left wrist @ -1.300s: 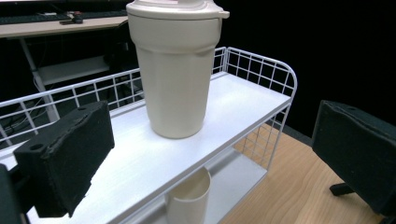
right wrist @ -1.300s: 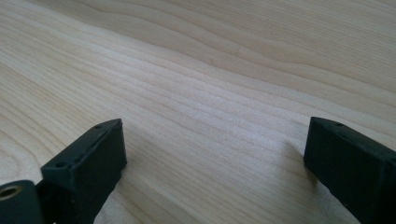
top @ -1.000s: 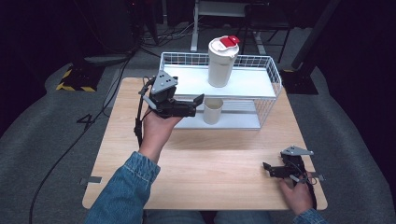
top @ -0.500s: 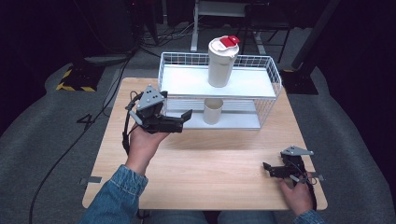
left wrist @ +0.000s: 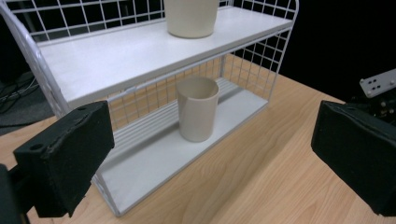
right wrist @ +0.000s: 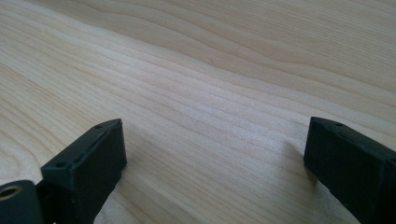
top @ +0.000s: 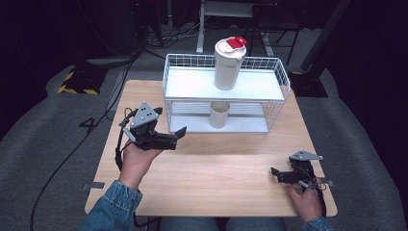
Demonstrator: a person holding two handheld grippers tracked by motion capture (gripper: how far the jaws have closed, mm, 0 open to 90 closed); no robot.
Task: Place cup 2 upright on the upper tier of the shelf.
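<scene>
- Cup, a small open beige one, was seen standing upright on the lower shelf of a white wire rack, near the middle of that shelf and nearest of all things to the left gripper.
- Supporting everything, a light wooden table was shown from above, with the rack placed at its far edge.
- On the rack's upper shelf, almost directly above the cup, a taller beige tumbler with a red-tabbed lid was seen upright.
- Held in the person's left hand, the left gripper was seen above the table's left part, pointed toward the rack and well short of it; its jaws were spread wide and nothing was held between them.
- From the left gripper view, the cup was framed between the two black jaws, farther off and untouched.
- Held low at the table's near right corner, the right gripper was seen with its jaws parted over bare wood, nothing gripped.
</scene>
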